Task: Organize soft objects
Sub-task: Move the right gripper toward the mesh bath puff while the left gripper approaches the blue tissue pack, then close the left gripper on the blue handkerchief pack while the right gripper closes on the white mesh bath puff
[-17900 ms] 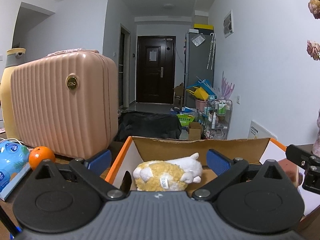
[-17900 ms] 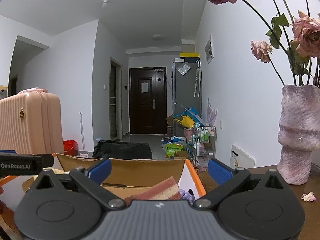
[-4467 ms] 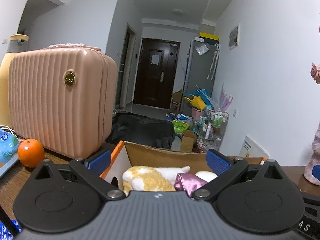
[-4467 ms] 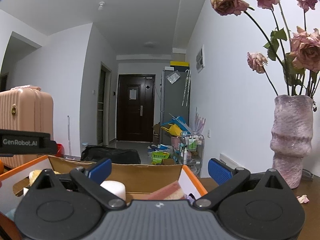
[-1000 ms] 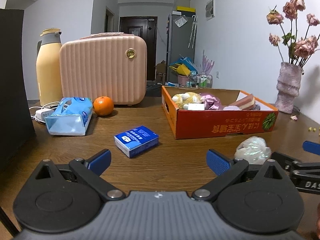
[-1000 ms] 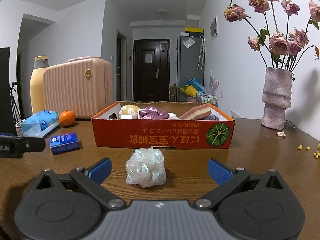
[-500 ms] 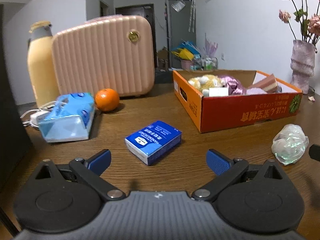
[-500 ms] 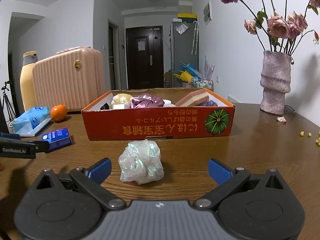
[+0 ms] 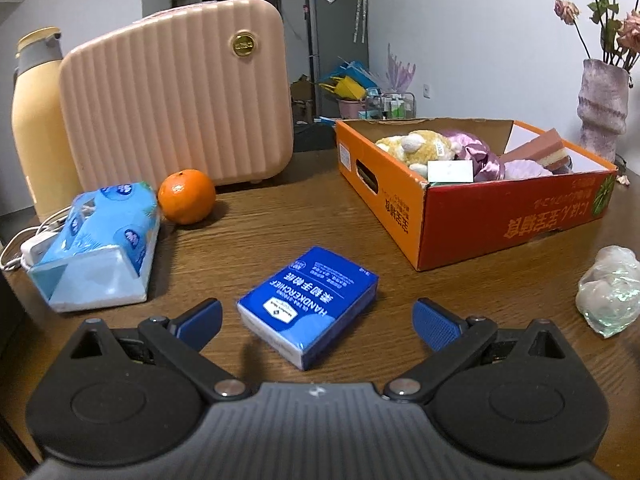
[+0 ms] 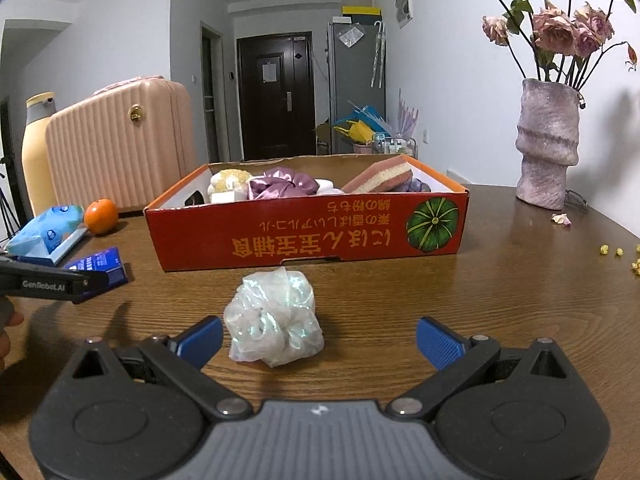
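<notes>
My left gripper (image 9: pixel 316 322) is open, its jaws either side of a blue handkerchief pack (image 9: pixel 308 304) on the wooden table. My right gripper (image 10: pixel 318 338) is open, with an iridescent white mesh pouf (image 10: pixel 274 318) between its fingers; the pouf also shows in the left wrist view (image 9: pixel 610 296). An orange cardboard box (image 10: pixel 308 236) holds a plush toy (image 9: pixel 416 146), purple satin scrunchie (image 10: pixel 282 186), pink sponge (image 10: pixel 384 176) and other soft items. The left gripper's side shows in the right wrist view (image 10: pixel 52 282).
A pink suitcase (image 9: pixel 176 92), a yellow thermos (image 9: pixel 34 120), an orange (image 9: pixel 186 196), a blue tissue pack (image 9: pixel 96 248) and a white charger (image 9: pixel 30 246) stand at the left. A purple vase with dried roses (image 10: pixel 548 140) stands at the right; petals and crumbs lie near it.
Both grippers have moved forward and lower. The handkerchief pack now lies between the left jaws and the pouf between the right jaws. Neither is gripped.
</notes>
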A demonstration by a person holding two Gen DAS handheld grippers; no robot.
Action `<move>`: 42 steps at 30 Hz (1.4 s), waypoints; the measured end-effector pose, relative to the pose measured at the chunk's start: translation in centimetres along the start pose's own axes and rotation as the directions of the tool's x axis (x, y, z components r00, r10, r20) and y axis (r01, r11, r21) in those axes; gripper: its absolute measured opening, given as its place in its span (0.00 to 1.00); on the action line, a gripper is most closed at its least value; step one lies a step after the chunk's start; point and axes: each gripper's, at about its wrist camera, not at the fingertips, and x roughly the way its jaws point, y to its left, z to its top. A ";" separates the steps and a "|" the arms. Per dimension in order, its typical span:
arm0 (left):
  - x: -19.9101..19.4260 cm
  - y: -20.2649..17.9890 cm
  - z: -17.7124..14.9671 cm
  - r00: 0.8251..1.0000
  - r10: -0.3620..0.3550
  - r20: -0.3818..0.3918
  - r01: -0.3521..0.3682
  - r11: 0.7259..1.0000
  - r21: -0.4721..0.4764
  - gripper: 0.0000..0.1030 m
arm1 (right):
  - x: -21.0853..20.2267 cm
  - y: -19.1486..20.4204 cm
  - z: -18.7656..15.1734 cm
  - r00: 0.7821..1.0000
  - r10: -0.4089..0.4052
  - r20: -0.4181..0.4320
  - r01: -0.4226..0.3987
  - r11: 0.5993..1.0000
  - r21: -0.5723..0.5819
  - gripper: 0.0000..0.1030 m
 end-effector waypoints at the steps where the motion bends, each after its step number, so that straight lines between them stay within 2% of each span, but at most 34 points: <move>1: 0.3 0.0 0.1 1.000 -0.003 -0.004 0.003 1.000 0.007 1.00 | 0.1 0.1 0.0 1.000 -0.002 -0.003 0.002 1.000 -0.002 1.00; 9: 2.7 0.5 0.8 0.998 -0.036 -0.054 0.037 0.999 0.023 1.00 | 0.4 0.4 0.2 1.000 -0.007 -0.008 0.007 1.000 -0.008 1.00; 16: 4.3 0.9 1.0 0.988 -0.092 -0.127 0.093 0.996 0.005 1.00 | 0.6 0.4 0.3 1.000 -0.013 -0.014 0.013 1.000 -0.003 1.00; 29: 4.3 0.9 1.1 0.988 -0.088 -0.128 0.091 0.996 0.016 1.00 | 0.6 0.3 0.2 1.000 -0.020 -0.015 0.020 1.000 0.005 1.00; 32: 4.1 0.6 1.0 0.989 -0.087 -0.117 0.092 0.995 0.034 0.94 | 0.6 0.3 0.2 1.000 -0.020 -0.014 0.020 1.000 0.006 1.00; 35: 3.6 0.1 0.9 0.991 -0.094 -0.093 0.101 0.993 0.067 0.76 | 0.5 0.2 0.2 1.000 -0.018 -0.012 0.018 1.000 0.007 1.00; 37: 3.3 -0.2 0.9 0.991 -0.104 -0.079 0.111 0.990 0.086 0.58 | 0.5 0.2 0.2 1.000 -0.015 -0.011 0.015 1.000 0.007 1.00; 40: 2.9 -0.6 0.8 0.993 -0.104 -0.064 0.110 0.988 0.110 0.51 | 0.5 0.2 0.2 1.000 -0.013 -0.010 0.013 1.000 0.007 1.00; 42: 2.8 -0.9 0.8 0.993 -0.099 -0.058 0.105 0.987 0.122 0.51 | 0.5 0.2 0.2 1.000 -0.012 -0.010 0.012 1.000 0.008 1.00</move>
